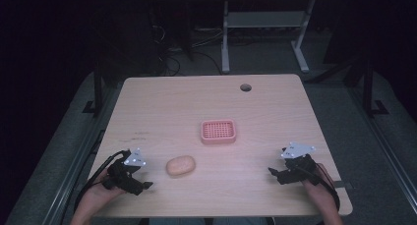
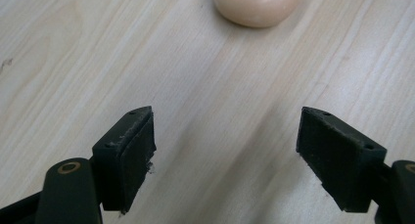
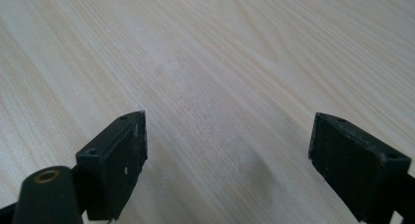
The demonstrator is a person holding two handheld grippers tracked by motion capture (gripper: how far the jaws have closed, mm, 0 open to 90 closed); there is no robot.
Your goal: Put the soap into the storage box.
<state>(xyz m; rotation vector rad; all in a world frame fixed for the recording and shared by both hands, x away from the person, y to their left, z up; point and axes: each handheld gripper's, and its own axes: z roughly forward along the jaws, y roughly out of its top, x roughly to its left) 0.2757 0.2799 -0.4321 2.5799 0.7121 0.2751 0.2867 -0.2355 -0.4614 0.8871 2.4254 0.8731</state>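
I note my left gripper [image 1: 144, 185] resting on the pale wooden bench [image 1: 162, 107], jaws apart, with the peach oval soap bar [image 1: 180, 165] just ahead and the pink slotted plastic soap dish [image 1: 218, 131] beyond; my right gripper [image 1: 272, 172] likewise gapes empty.

Beyond the wooden table [image 1: 162, 102] we see a white desk frame [image 1: 265, 23] standing on grey floor, with dark cables [image 1: 169, 63] lying to its left. The table [image 2: 205, 87] has a round hole [image 1: 246, 87] near its far edge, perhaps a cable port.
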